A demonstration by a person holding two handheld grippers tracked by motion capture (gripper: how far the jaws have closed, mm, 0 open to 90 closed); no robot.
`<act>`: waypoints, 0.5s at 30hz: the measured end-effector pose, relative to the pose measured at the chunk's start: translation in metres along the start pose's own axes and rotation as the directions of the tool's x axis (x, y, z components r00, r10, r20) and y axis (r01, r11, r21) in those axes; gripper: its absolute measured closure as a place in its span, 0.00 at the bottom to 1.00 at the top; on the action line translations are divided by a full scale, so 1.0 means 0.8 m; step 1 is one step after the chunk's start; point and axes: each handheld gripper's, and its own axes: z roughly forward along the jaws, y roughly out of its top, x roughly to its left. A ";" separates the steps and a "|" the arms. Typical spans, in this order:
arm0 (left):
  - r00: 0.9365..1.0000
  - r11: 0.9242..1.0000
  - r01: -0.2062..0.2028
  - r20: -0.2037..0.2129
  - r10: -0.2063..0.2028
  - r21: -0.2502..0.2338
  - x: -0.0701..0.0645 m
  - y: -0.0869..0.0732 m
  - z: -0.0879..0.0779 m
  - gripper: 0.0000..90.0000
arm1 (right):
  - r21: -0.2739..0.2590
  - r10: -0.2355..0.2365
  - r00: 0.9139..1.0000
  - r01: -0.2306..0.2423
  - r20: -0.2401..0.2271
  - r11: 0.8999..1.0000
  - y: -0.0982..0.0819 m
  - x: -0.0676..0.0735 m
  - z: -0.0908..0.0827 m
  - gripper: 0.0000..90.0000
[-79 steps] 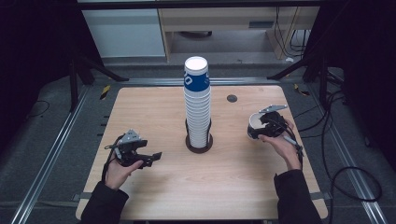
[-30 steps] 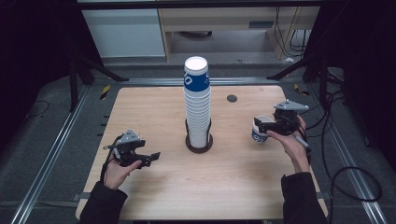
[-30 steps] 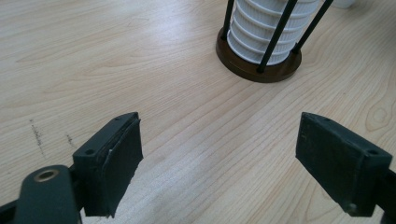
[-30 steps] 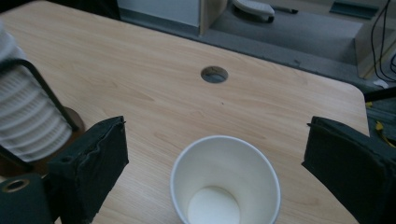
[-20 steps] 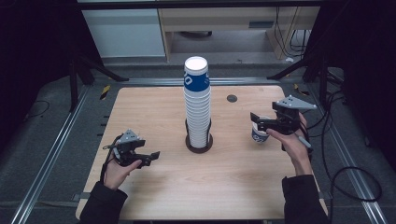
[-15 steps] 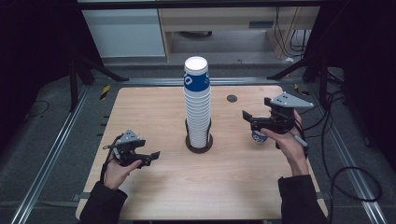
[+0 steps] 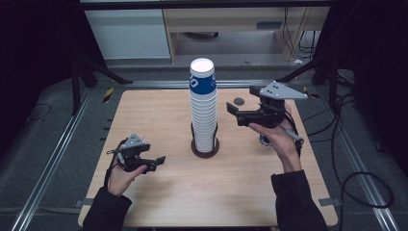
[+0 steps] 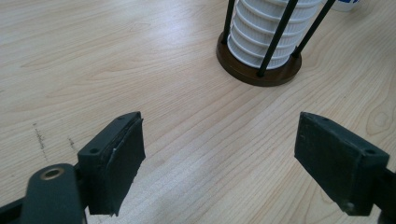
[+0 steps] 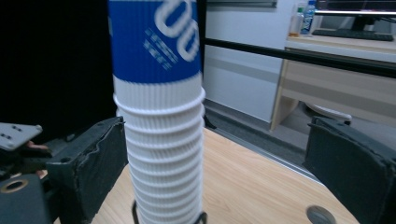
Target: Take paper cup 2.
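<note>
— Middle of the tabletop (image 7: 159, 110)?
— Tall stack of white ribbed paper cups (image 7: 203, 108), top one blue-banded, standing in a dark round base (image 7: 205, 147) with thin black rods.
— Anything legible?
— White lettering on the blue band, blurred; only round shapes like "00" readable in the right gripper view.
— Other things around?
— Small dark disc (image 7: 238, 101) near the far edge, right of the stack. Another cup (image 7: 266, 140) on the table, mostly hidden under the right hand.
— Grippers?
— Right gripper (image 7: 232, 112) raised, jaws apart, nothing between, aimed at the stack's upper part, close beside it. Left gripper (image 7: 160, 161) low near the left edge, jaws wide apart, empty, pointing toward the base.
</note>
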 end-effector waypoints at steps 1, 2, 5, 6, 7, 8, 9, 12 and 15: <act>1.000 1.000 0.001 0.000 -0.001 0.001 0.000 0.000 0.000 0.17 | -0.004 -0.004 1.000 0.004 -0.006 1.000 0.004 0.003 0.003 0.07; 1.000 1.000 0.001 0.001 -0.001 0.002 0.000 0.000 0.000 0.17 | -0.010 -0.007 1.000 0.007 -0.013 1.000 0.007 0.006 0.005 0.07; 1.000 1.000 0.004 0.001 -0.004 0.002 0.001 0.000 0.001 0.17 | -0.022 -0.006 1.000 0.006 -0.029 1.000 0.013 0.011 0.011 0.06; 1.000 1.000 0.005 0.001 -0.005 0.002 0.001 -0.001 0.001 0.17 | -0.030 -0.007 0.999 0.006 -0.043 1.000 0.019 0.016 0.017 0.06; 1.000 1.000 0.005 0.001 -0.005 0.002 0.001 -0.001 0.001 0.17 | -0.030 -0.007 0.999 0.006 -0.043 1.000 0.019 0.016 0.017 0.06; 1.000 1.000 0.005 0.001 -0.005 0.003 0.001 -0.001 0.001 0.17 | -0.032 -0.009 0.999 0.008 -0.045 0.999 0.021 0.018 0.021 0.06; 1.000 1.000 0.004 0.001 -0.004 0.003 0.001 -0.001 0.001 0.17 | -0.030 -0.011 0.999 0.010 -0.047 0.999 0.024 0.020 0.024 0.06; 1.000 1.000 0.007 0.000 -0.007 -0.001 0.002 -0.001 0.000 0.17 | -0.030 -0.013 0.998 0.011 -0.065 0.999 0.032 0.028 0.042 0.06; 1.000 1.000 0.008 -0.001 -0.008 0.000 0.002 -0.001 0.000 0.17 | -0.032 -0.014 0.997 0.011 -0.077 0.999 0.037 0.035 0.056 0.06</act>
